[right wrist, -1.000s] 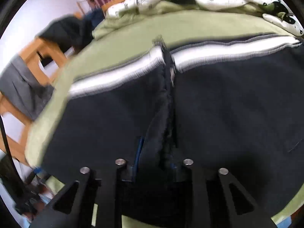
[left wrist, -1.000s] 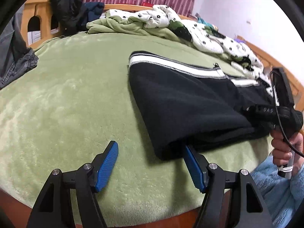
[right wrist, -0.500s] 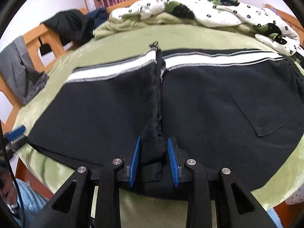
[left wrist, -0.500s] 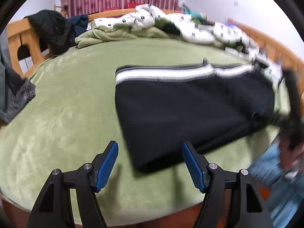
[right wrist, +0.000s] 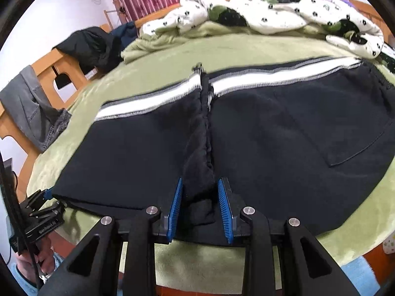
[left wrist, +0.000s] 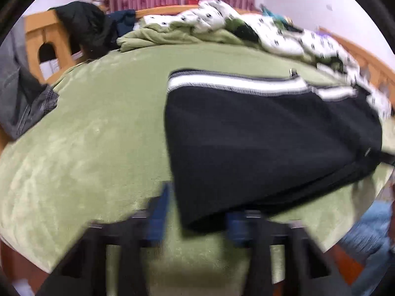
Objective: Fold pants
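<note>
**Both grippers at the near edge of the pants**

Our right gripper (right wrist: 200, 207) has its blue fingers (right wrist: 175, 203) slightly apart, a raised ridge of black cloth standing between them without a firm pinch. Our left gripper (left wrist: 195, 215) is blurred; its fingers look parted around the pants' near corner, though we cannot tell the grip. The black pants (right wrist: 271, 133) lie flat on the green bed (left wrist: 86, 135), white stripe toward 12 o'clock, a spotted quilt (right wrist: 284, 12) beyond.

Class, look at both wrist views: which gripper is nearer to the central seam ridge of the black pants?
Right. The right gripper straddles the bunched seam ridge of the black pants, pads either side. The left gripper sits at the pants' folded corner, off to the side.
</note>
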The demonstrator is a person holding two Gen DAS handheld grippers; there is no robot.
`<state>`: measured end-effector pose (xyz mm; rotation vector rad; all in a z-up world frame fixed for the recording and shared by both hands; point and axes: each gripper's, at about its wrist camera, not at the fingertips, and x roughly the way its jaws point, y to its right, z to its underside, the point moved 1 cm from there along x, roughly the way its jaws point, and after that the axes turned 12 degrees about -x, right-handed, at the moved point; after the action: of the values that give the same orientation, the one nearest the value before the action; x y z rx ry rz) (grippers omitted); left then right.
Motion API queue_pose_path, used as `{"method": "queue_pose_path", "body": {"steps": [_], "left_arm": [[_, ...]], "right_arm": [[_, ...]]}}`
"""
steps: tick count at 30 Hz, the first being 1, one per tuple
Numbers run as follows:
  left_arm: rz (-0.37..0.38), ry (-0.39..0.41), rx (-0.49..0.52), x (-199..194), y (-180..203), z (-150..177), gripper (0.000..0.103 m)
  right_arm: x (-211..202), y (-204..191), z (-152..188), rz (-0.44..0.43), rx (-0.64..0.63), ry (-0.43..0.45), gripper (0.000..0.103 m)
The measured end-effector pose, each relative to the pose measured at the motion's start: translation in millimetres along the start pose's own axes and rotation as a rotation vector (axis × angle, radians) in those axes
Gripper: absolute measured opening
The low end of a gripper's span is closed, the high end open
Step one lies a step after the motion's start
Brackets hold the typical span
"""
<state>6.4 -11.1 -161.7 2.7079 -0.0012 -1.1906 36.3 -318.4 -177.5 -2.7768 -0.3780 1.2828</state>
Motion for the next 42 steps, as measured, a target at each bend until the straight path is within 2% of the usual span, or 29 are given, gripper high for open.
{"method": "queue_pose_path", "body": {"steps": [3, 5, 7, 9, 11, 12, 14, 16, 18, 22, 25, 27, 29, 31, 33, 34, 35, 36, 40, 42], "left_arm": [[0.083, 0.003, -0.146, -16.1, -25.5, 5.9, 0.017], [0.112, -0.025, -0.173, -20.7, -35.0, 13.3, 0.017], [0.101, -0.032, -0.178, -29.2, -38.4, 21.7, 0.017], [0.055, -0.021, -0.153, -41.3, -36.5, 24.7, 0.017], [0.072, 0.012, -0.13, -50.7, -31.6, 20.9, 0.017], [0.074, 0.029, -0.107, -52.8, -25.8, 13.4, 0.017], [0.076, 0.044, -0.068, -50.3, -13.8, -2.6, 0.017], [0.082, 0.042, -0.042, -43.1, -3.9, -16.3, 0.018], [0.054, 0.019, -0.028, -26.9, 3.9, -25.5, 0.022], [0.034, -0.099, -0.04, 8.9, 5.0, -9.0, 0.034], [-0.001, -0.069, 0.043, -0.1, 13.1, 0.7, 0.036], [0.006, -0.083, 0.023, -8.0, 12.2, -5.8, 0.036], [0.013, -0.088, -0.024, -14.2, 9.1, -15.3, 0.036], [0.015, -0.095, -0.058, -16.2, 9.1, -23.4, 0.036], [0.03, -0.101, -0.078, -16.5, 10.2, -30.9, 0.036], [0.025, -0.104, -0.082, -15.2, 11.0, -34.3, 0.036], [0.016, -0.105, -0.087, -13.5, 12.0, -35.9, 0.036], [0.005, -0.108, -0.091, -10.8, 12.4, -38.5, 0.037], [0.026, -0.118, -0.132, 4.4, 2.8, -56.7, 0.054], [0.052, -0.139, -0.181, 15.4, -6.1, -65.9, 0.055]], "right_arm": [[1.9, -3.7, 1.2, 0.013, -0.014, -0.003, 0.03], [-0.7, -5.9, 1.1, 0.012, -0.037, -0.01, 0.03], [-4.7, -5.8, -0.8, 0.018, -0.044, -0.011, 0.03], [-16.0, -4.8, -3.9, 0.034, -0.05, 0.02, 0.03], [-28.6, -4.3, -6.8, 0.064, -0.061, 0.088, 0.033], [-31.1, -3.8, -8.4, 0.069, -0.058, 0.115, 0.039], [-23.3, -3.2, -11.0, 0.058, -0.05, 0.101, 0.042], [-2.9, -2.9, -7.9, 0.056, -0.048, 0.021, 0.042], [8.4, -2.7, -1.1, 0.056, -0.053, -0.018, 0.042], [-11.2, -6.9, 8.4, 0.051, -0.126, 0.037, 0.042], [-38.0, 7.1, 14.6, 0.065, -0.101, 0.111, 0.042], [-62.7, 32.6, 23.8, 0.146, -0.044, 0.183, 0.045], [-78.5, 60.3, 31.5, 0.191, -0.009, 0.223, 0.045], [-88.9, 92.7, 34.0, 0.324, 0.015, 0.222, 0.045], [-95.4, 131.2, 33.8, 0.386, 0.069, 0.212, 0.047], [-95.4, 153.7, 32.0, 0.388, 0.113, 0.194, 0.05], [-94.2, 177.3, 29.9, 0.38, 0.162, 0.18, 0.061], [-93.8, 199.8, 28.8, 0.367, 0.214, 0.185, 0.063], [-79.6, 270.6, 21.5, 0.273, 0.405, 0.225, 0.064], [-65.7, 294.8, 15.6, 0.215, 0.469, 0.241, 0.064]]}}
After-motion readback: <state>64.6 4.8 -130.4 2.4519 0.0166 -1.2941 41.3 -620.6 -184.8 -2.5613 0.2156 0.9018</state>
